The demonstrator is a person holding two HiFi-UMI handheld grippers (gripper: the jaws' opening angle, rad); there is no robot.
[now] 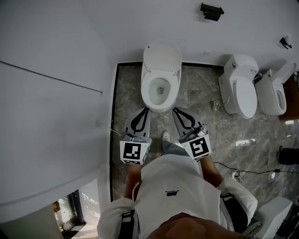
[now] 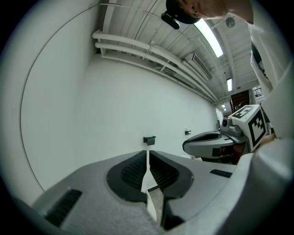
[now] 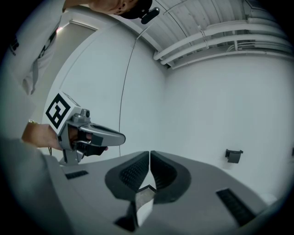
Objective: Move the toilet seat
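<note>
A white toilet [image 1: 160, 88] stands against the far wall, its lid [image 1: 162, 57] raised behind the open bowl and the seat ring down on the rim. My left gripper [image 1: 145, 110] is shut and empty, its tips just short of the bowl's front left. On the front right, my right gripper [image 1: 175, 110] is likewise shut and empty. In the left gripper view the shut jaws of the left gripper [image 2: 147, 153] face the white wall, with the right gripper [image 2: 216, 142] alongside. In the right gripper view the right gripper [image 3: 149, 153] is shut too, the left gripper [image 3: 92, 135] beside it.
Two more white toilets [image 1: 240, 86] [image 1: 275, 91] stand at the right. A black fixture [image 1: 211, 11] hangs on the far wall. A white wall runs along the left of the marble floor. A cable [image 1: 243, 170] lies at the right. My shoe [image 1: 166, 136] is between the grippers.
</note>
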